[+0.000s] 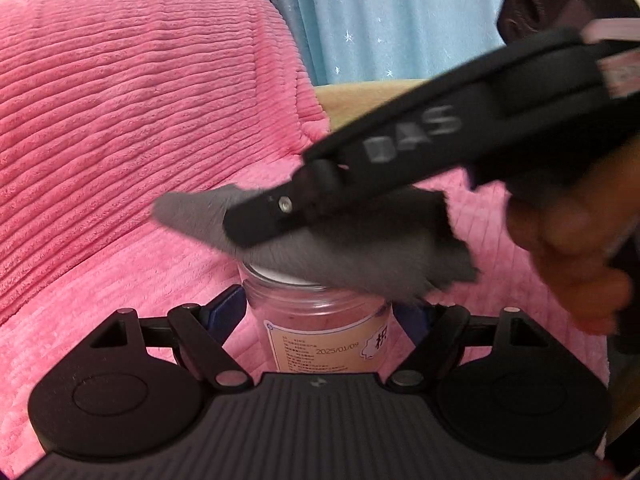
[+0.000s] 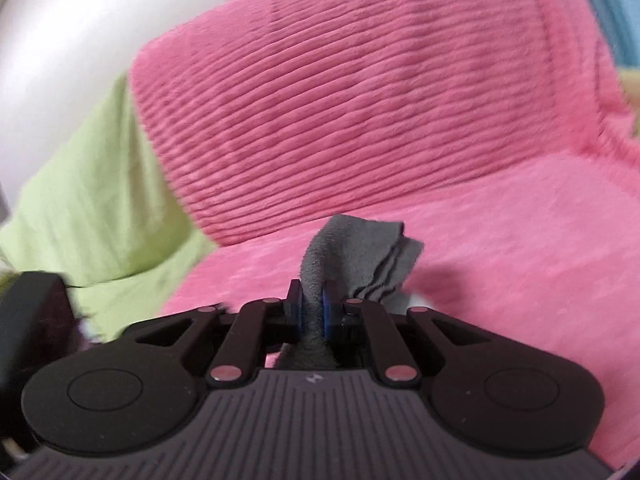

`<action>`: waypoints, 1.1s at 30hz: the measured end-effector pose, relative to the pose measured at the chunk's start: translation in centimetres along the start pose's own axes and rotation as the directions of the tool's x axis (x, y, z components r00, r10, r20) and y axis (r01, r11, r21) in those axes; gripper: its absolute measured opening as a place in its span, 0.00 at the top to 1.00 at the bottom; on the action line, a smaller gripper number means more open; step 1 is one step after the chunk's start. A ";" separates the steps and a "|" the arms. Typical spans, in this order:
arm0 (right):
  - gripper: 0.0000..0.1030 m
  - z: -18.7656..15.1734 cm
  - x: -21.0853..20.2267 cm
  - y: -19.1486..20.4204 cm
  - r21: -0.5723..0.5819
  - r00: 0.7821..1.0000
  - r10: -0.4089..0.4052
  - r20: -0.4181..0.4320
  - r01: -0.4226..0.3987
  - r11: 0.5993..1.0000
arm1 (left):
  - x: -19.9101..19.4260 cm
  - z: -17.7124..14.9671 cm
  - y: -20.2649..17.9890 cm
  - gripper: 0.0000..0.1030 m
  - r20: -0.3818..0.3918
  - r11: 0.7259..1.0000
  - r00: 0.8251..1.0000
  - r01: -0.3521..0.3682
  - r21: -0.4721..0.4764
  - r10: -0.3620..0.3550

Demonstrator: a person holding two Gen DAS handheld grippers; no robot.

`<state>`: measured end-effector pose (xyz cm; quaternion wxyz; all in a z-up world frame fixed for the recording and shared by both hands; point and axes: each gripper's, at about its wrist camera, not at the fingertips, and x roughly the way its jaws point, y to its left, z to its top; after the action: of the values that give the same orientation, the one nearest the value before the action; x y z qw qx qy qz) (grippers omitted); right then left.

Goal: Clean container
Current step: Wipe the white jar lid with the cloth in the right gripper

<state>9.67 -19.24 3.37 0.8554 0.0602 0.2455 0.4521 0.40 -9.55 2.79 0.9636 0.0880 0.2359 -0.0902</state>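
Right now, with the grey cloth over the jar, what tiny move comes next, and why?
Probably rub the grey cloth sideways across the jar top. The left tool is closed on the jar's sides, and the right tool pinches the cloth, which lies over the jar's rim.
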 end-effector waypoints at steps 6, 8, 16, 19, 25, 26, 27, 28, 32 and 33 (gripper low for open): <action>0.94 -0.6 -1.9 -1.4 0.013 0.996 -0.093 0.006 0.092 0.996 | 0.2 0.1 0.1 0.22 0.002 1.000 1.000 0.011 -0.004 -0.011; 0.93 -0.9 -2.9 -1.4 0.025 0.998 -0.070 -0.004 0.070 0.997 | 0.3 0.1 0.2 0.22 0.001 1.000 1.000 0.013 -0.006 -0.013; 0.93 -1.5 -3.4 -0.8 0.074 0.997 0.077 -0.026 -0.075 0.994 | 0.3 0.0 0.1 0.22 0.000 1.000 1.000 0.004 -0.029 -0.004; 0.94 -1.0 -2.3 -1.0 0.070 0.998 0.055 -0.015 -0.054 0.996 | 0.4 0.1 0.1 0.22 0.001 0.999 1.000 0.002 -0.033 -0.002; 0.94 -0.8 -2.3 -2.2 0.087 0.998 -0.057 0.024 0.055 0.995 | 0.6 0.3 0.1 0.22 0.003 1.000 1.000 0.007 -0.030 -0.007; 0.94 -0.8 -2.5 -2.4 0.089 0.997 -0.073 0.025 0.070 0.994 | 0.6 0.2 0.1 0.22 0.003 1.000 1.000 0.007 -0.027 -0.007; 0.94 -0.9 -2.8 -2.6 0.088 0.996 -0.087 0.026 0.085 0.992 | 0.6 0.2 0.1 0.22 0.003 1.000 1.000 0.007 -0.025 -0.007; 0.94 -1.0 -3.2 -2.8 0.084 0.995 -0.099 0.025 0.097 0.992 | 0.6 0.2 0.0 0.22 0.002 1.000 1.000 0.008 -0.023 -0.008; 0.93 -1.6 -4.9 -2.5 0.050 0.992 -0.124 0.013 0.123 0.991 | 0.5 0.4 -1.0 0.22 -0.001 1.000 1.000 -0.005 -0.027 0.005; 0.93 -1.7 -5.2 -2.3 0.044 0.992 -0.123 0.009 0.123 0.991 | 0.5 0.6 -2.1 0.22 -0.003 0.999 1.000 -0.022 -0.039 0.022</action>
<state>8.20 -24.95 3.05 0.8816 0.0662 0.2534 0.3928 0.65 -11.79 2.83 0.9657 0.0721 0.2380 -0.0748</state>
